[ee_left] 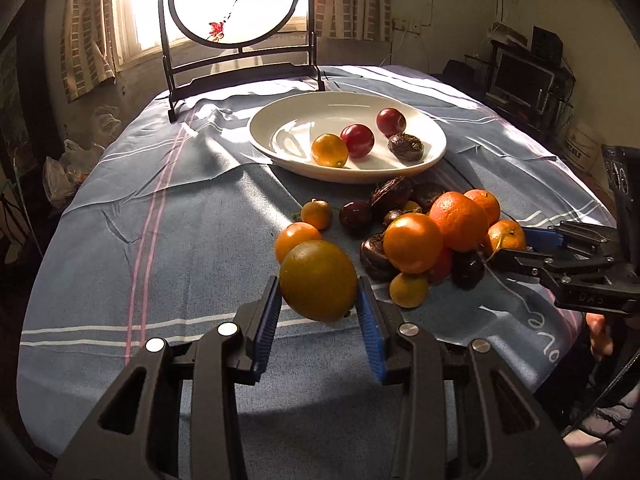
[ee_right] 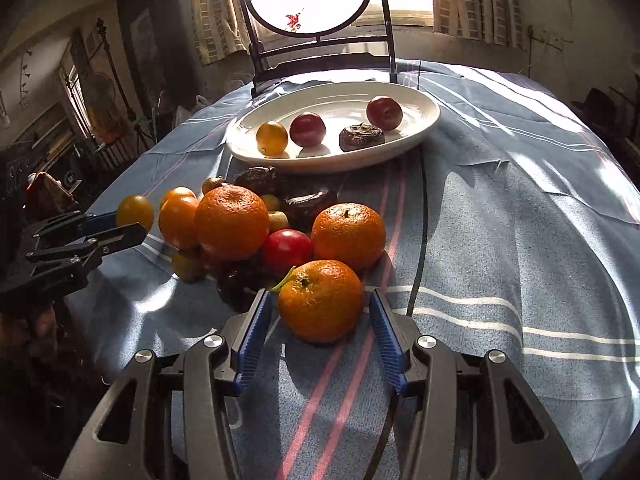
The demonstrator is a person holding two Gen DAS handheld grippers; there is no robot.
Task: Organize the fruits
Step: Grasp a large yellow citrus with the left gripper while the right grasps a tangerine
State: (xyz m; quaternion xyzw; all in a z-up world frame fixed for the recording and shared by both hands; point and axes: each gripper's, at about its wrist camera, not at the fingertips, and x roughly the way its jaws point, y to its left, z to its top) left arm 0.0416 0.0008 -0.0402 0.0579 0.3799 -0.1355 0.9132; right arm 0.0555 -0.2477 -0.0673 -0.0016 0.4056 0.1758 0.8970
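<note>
My left gripper is shut on a small yellow-green citrus, its blue pads pressing both sides; the same left gripper shows at the left of the right wrist view. My right gripper is open around a tangerine that rests on the cloth, with a small gap at each pad. A pile of fruit lies beyond it: oranges, small citrus, red plums and dark wrinkled fruit. The white plate behind holds a small citrus, two red plums and one dark wrinkled fruit.
A blue striped cloth covers the round table. A dark framed round screen stands at the far edge, before a bright window. A thin black cable runs across the cloth right of the pile. Bare cloth lies left of the pile in the left wrist view.
</note>
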